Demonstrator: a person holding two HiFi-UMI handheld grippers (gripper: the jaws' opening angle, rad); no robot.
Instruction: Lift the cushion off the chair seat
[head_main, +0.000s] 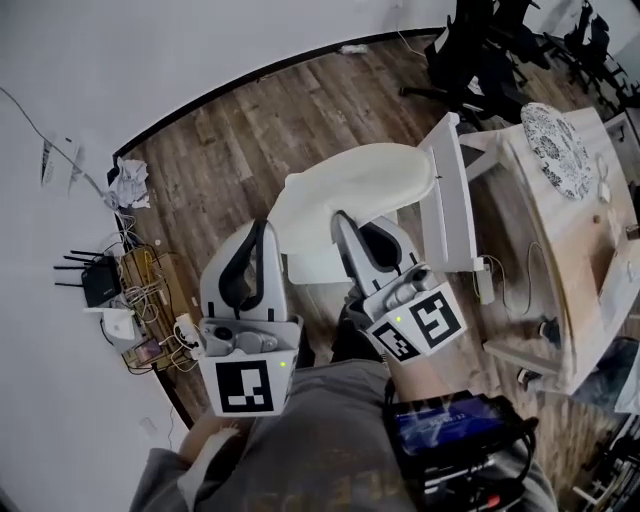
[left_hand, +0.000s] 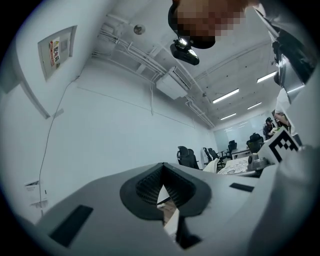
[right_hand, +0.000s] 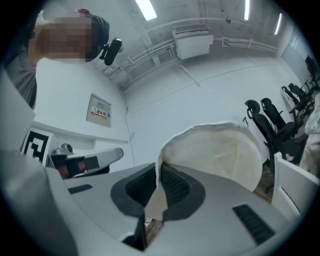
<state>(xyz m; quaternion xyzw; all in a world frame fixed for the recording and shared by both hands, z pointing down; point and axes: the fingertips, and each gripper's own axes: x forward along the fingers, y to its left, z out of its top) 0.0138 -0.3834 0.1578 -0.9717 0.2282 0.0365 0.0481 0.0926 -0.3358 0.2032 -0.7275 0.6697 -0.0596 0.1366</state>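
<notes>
- Cushion (head_main: 350, 190), cream in colour, is up in the air just beside the white chair (head_main: 452, 190), above the wooden floor (head_main: 250, 140).
- Right gripper (right_hand: 160, 172) has its jaws pressed on the near edge of the cushion.
- Left gripper (left_hand: 162, 175) is pinched on a thin white edge of the cushion.

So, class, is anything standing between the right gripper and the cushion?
Nothing visible does. The right gripper is shut directly on the edge of the cushion, with no other object between them.
</notes>
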